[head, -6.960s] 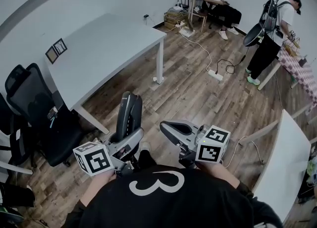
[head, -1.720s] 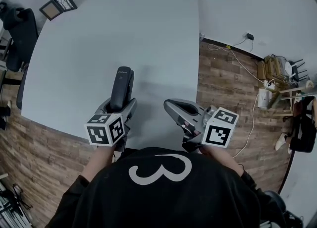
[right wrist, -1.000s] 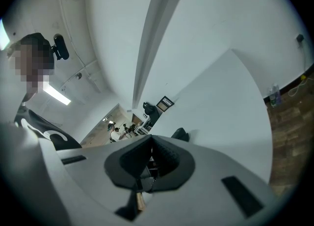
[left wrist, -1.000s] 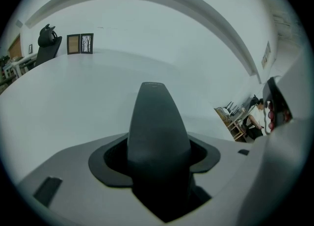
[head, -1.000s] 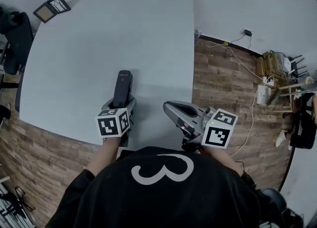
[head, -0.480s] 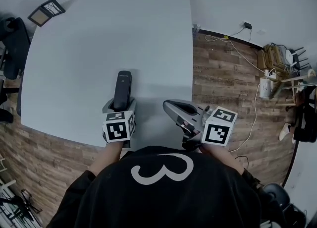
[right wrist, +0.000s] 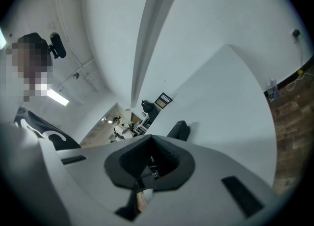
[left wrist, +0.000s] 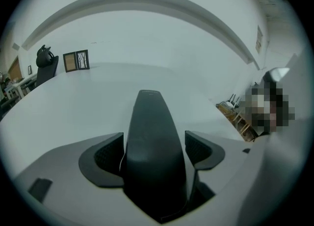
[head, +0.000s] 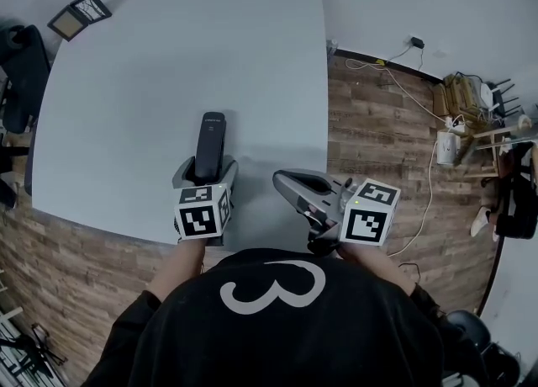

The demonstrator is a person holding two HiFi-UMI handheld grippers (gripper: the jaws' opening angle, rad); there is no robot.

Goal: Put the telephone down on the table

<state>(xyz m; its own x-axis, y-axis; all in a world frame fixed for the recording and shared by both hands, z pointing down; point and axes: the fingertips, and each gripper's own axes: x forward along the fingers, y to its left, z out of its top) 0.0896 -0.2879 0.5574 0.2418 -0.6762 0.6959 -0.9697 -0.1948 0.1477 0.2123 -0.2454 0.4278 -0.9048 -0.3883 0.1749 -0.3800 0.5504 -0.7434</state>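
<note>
A black telephone handset [head: 208, 143] lies lengthwise on the white table [head: 168, 40], pointing away from me. My left gripper [head: 206, 168] sits around its near end, low over the tabletop. In the left gripper view the handset [left wrist: 154, 141] fills the space between the pads, and a thin gap shows at the right pad [left wrist: 202, 149]. The jaws are opening. My right gripper [head: 282, 180] hovers near the table's front right edge, shut and empty. The right gripper view shows the handset [right wrist: 177, 130] off to its left.
A small framed picture [head: 78, 15] lies at the table's far left corner. A black chair [head: 17, 53] stands beside the table's left edge. Cables [head: 378, 66] and stacked items [head: 458, 99] lie on the wooden floor to the right. The table's front edge runs just under both grippers.
The left gripper's jaws have spread apart around the handset, which now rests flat on the table. The right gripper has stayed where it was.
</note>
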